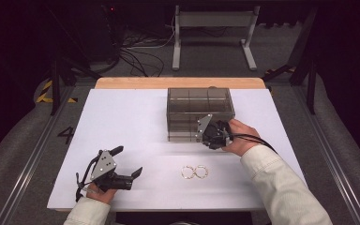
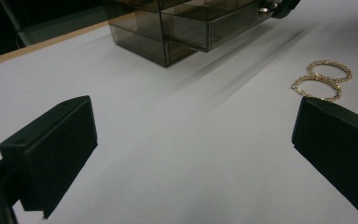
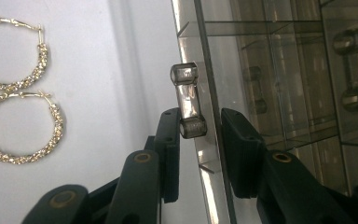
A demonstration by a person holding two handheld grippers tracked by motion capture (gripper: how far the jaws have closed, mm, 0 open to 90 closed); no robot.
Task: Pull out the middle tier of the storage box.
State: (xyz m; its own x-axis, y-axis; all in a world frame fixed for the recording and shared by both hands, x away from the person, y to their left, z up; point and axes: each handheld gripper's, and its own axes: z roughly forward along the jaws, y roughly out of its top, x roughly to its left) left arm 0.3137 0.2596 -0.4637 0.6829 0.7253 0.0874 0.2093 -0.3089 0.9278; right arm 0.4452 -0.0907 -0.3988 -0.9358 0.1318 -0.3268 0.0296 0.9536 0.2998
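A smoky see-through drawer box (image 1: 199, 110) stands at the back middle of the white table (image 1: 122, 117). My right gripper (image 1: 211, 133) is at its front. In the right gripper view its jaws (image 3: 200, 114) straddle a small clear drawer handle (image 3: 188, 100); the left finger touches the handle's end and a narrow gap shows on the other side. Two gold hoop earrings (image 1: 194, 172) lie side by side on the table nearer the person, also in the left gripper view (image 2: 324, 79) and the right gripper view (image 3: 18, 88). My left gripper (image 1: 127, 161) rests at the front left, jaws wide open (image 2: 196, 154) and holding nothing.
One lower drawer (image 2: 186, 32) juts out a little from the box front. More clear handles (image 3: 354, 70) show on other drawers. A wooden strip (image 1: 178, 83) borders the table's far edge. A metal stand (image 1: 213, 21) and cables lie on the floor beyond.
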